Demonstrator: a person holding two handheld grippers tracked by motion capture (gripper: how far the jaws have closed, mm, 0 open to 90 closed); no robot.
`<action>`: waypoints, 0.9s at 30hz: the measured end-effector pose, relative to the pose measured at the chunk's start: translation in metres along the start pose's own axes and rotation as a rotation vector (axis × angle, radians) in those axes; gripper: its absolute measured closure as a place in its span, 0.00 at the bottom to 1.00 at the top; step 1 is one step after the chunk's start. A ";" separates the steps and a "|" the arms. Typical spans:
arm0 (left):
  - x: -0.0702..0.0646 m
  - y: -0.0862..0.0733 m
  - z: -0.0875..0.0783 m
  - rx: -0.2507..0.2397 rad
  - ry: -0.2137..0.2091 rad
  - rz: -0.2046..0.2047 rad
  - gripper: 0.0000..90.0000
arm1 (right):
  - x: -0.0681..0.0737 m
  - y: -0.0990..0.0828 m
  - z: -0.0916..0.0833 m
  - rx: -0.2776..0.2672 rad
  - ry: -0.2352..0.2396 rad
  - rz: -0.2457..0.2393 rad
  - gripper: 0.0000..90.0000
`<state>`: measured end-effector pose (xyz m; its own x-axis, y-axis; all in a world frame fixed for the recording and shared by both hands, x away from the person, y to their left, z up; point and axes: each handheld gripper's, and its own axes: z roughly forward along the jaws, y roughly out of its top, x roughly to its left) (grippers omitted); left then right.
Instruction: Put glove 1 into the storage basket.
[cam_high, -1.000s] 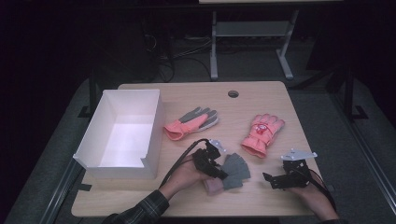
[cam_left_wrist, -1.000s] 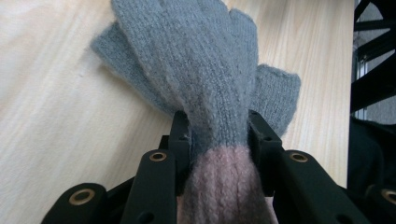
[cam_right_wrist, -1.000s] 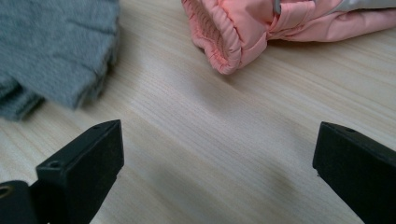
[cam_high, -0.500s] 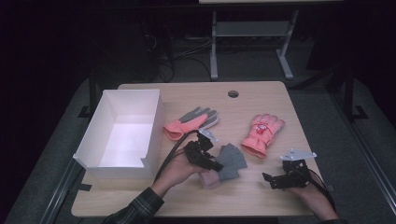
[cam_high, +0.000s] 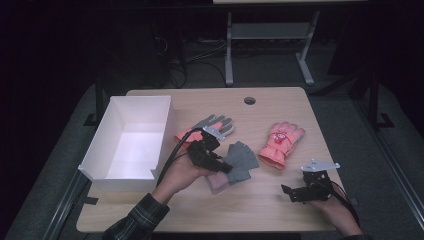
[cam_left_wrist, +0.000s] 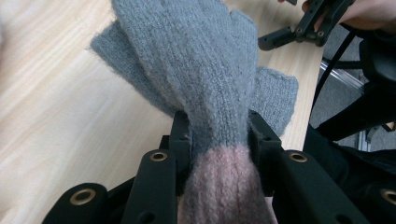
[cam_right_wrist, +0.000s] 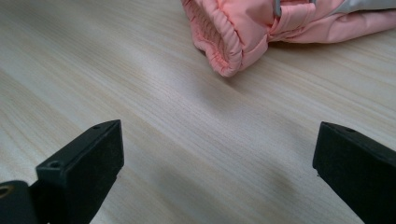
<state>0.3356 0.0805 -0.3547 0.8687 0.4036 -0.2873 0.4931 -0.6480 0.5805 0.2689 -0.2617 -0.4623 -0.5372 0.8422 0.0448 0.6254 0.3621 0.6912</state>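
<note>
At centre frame the left tongs (cam_high: 226, 168) clench a grey knit glove (cam_high: 241, 160) by its pink cuff just above the counter (cam_high: 280, 210), the white box (cam_high: 131, 139) at left holds nothing, two more gloves wait, and the right tongs (cam_high: 289, 192) gape unused.

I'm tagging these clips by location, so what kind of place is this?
Probably a lab or recording room: a light wooden table with a cable hole, a metal equipment stand with loose floor cables behind, and dark surroundings.
</note>
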 end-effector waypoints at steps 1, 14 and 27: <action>0.000 0.001 -0.003 -0.004 0.006 0.000 0.76 | 0.000 0.000 0.000 0.000 0.000 0.000 0.02; 0.006 0.011 -0.054 -0.048 0.063 -0.014 0.76 | 0.000 0.001 -0.001 0.008 -0.002 0.002 0.02; 0.031 0.000 -0.118 -0.147 0.178 -0.087 0.76 | 0.000 0.001 -0.002 -0.003 0.002 0.003 0.02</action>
<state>0.3572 0.1690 -0.2738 0.7948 0.5696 -0.2096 0.5418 -0.5102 0.6679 0.2682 -0.2623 -0.4604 -0.5368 0.8423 0.0483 0.6251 0.3586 0.6933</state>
